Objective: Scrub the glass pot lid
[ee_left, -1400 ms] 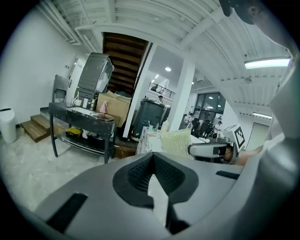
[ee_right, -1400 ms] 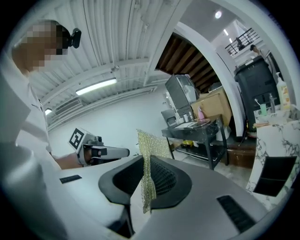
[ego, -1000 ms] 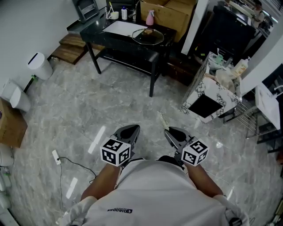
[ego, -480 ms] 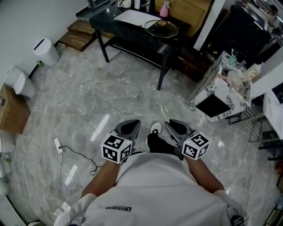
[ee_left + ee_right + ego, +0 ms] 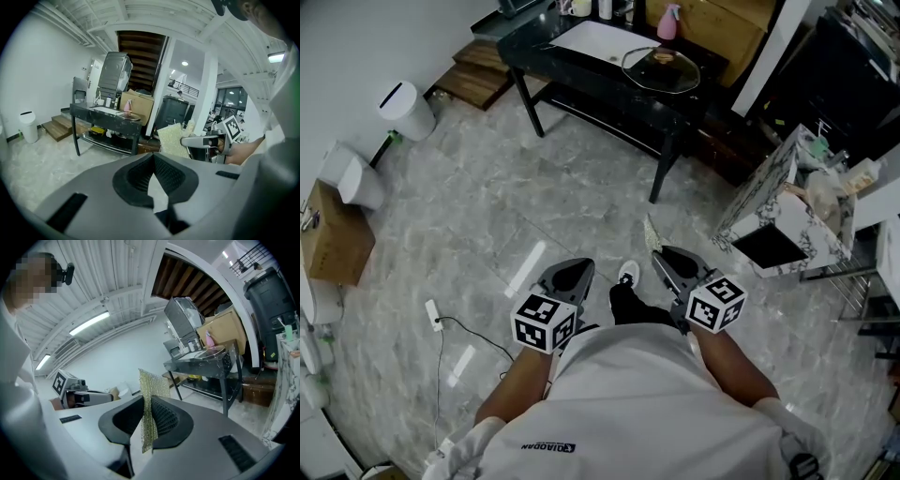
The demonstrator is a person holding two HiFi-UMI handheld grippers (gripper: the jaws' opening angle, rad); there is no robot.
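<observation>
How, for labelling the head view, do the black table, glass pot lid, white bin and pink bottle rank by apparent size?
1. black table, clearly largest
2. glass pot lid and white bin: they look about alike, so not ranked
3. pink bottle, smallest

Glass pot lid [image 5: 661,68] flat on black table [image 5: 581,67]; mesh scrub pad [image 5: 151,387] upright in right tool [image 5: 664,255].

White bin [image 5: 405,110], cardboard box [image 5: 336,246], pink bottle [image 5: 668,21] on black table [image 5: 581,73]

scrub pad [image 5: 149,401]: gold mesh | table [image 5: 600,82]: black | floor [image 5: 487,206]: grey marble | bottle [image 5: 668,21]: pink
</observation>
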